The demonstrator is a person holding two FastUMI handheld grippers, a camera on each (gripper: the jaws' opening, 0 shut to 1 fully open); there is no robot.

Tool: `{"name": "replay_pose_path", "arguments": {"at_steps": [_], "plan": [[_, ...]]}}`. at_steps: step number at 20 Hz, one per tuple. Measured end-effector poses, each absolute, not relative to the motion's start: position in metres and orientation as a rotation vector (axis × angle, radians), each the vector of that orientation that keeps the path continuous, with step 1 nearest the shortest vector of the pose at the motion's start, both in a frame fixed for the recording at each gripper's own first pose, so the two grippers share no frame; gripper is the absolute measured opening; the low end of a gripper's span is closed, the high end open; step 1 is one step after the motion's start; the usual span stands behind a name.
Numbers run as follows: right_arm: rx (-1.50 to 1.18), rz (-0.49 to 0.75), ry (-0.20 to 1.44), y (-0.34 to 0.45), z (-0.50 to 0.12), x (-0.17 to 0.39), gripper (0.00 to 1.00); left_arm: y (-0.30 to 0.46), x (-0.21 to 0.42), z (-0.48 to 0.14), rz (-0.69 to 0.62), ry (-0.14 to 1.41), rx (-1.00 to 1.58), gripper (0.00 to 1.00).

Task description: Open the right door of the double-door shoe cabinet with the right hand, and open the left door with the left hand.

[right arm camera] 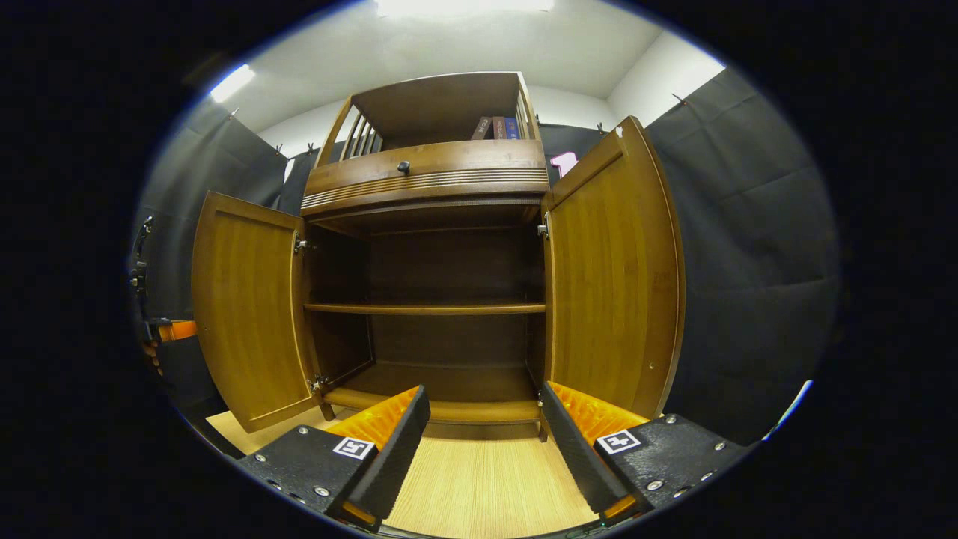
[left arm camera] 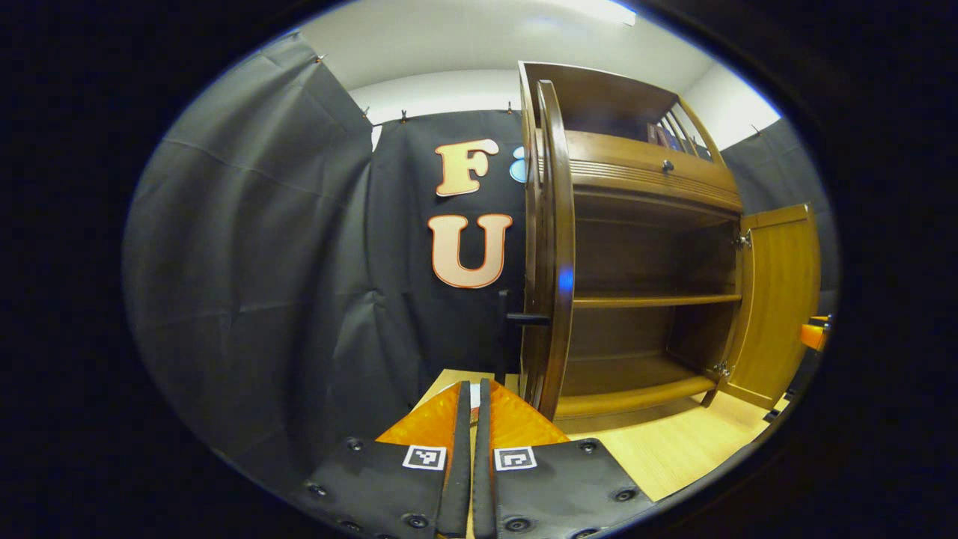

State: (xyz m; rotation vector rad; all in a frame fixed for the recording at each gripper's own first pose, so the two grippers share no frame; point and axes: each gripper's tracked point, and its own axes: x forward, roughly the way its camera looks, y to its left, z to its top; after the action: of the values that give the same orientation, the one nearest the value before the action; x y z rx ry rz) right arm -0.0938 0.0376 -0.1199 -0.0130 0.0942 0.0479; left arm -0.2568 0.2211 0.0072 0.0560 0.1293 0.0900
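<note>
Wooden cabinet (right arm camera: 426, 180): two doors open, two shelves.

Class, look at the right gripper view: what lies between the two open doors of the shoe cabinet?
In the right gripper view, between the left door and right door lies the open cabinet interior, with one shelf across it, nothing on it.
</note>
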Motion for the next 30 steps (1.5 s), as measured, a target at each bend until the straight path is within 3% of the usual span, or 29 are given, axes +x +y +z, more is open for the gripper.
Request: {"name": "replay_pose_path", "arguments": {"at_steps": [1, 2, 3, 6, 7, 9, 10, 11, 14, 17, 20, 21, 25, 30], "plan": [[-0.014, 0.047, 0.094, 0.035, -0.119, -0.094, 0.92, 0.219, -0.262, 0.012, 0.092, 0.123, 0.058, 0.10], [-0.015, 0.050, 0.095, 0.034, -0.118, -0.095, 0.92, 0.217, -0.264, 0.016, 0.092, 0.120, 0.059, 0.00], [-0.015, 0.050, 0.094, 0.032, -0.116, -0.095, 0.92, 0.214, -0.264, 0.017, 0.087, 0.119, 0.054, 0.10], [-0.025, 0.049, 0.087, 0.025, -0.104, -0.095, 0.92, 0.190, -0.274, 0.029, 0.065, 0.116, 0.033, 0.10], [-0.034, 0.048, 0.080, 0.023, -0.097, -0.094, 0.92, 0.182, -0.275, 0.034, 0.060, 0.113, 0.033, 0.00], [-0.052, 0.043, 0.067, 0.014, -0.083, -0.095, 0.92, 0.166, -0.277, 0.040, 0.059, 0.119, 0.035, 0.19], [-0.055, 0.042, 0.062, 0.011, -0.077, -0.097, 0.92, 0.157, -0.276, 0.040, 0.059, 0.132, 0.032, 0.19], [-0.054, 0.044, 0.054, 0.008, -0.068, -0.097, 0.92, 0.148, -0.276, 0.040, 0.054, 0.148, 0.030, 0.10], [-0.063, 0.041, 0.023, -0.003, -0.046, -0.097, 0.92, 0.115, -0.269, 0.045, 0.016, 0.155, 0.023, 0.15], [-0.080, 0.040, -0.004, -0.013, -0.029, -0.099, 0.92, 0.094, -0.259, 0.043, 0.002, 0.160, -0.005, 0.28], [-0.089, 0.040, -0.027, -0.022, -0.018, -0.099, 0.92, 0.072, -0.256, 0.047, -0.013, 0.151, 0.004, 0.58], [-0.088, 0.038, -0.026, -0.025, -0.017, -0.099, 0.92, 0.067, -0.257, 0.050, -0.012, 0.145, 0.011, 0.52], [-0.083, 0.040, -0.020, -0.036, -0.014, -0.097, 0.92, 0.043, -0.257, 0.068, -0.023, 0.103, 0.050, 0.97], [-0.061, 0.041, -0.024, -0.048, -0.012, -0.103, 0.99, 0.011, -0.258, 0.082, -0.045, 0.071, 0.070, 0.94]]}}
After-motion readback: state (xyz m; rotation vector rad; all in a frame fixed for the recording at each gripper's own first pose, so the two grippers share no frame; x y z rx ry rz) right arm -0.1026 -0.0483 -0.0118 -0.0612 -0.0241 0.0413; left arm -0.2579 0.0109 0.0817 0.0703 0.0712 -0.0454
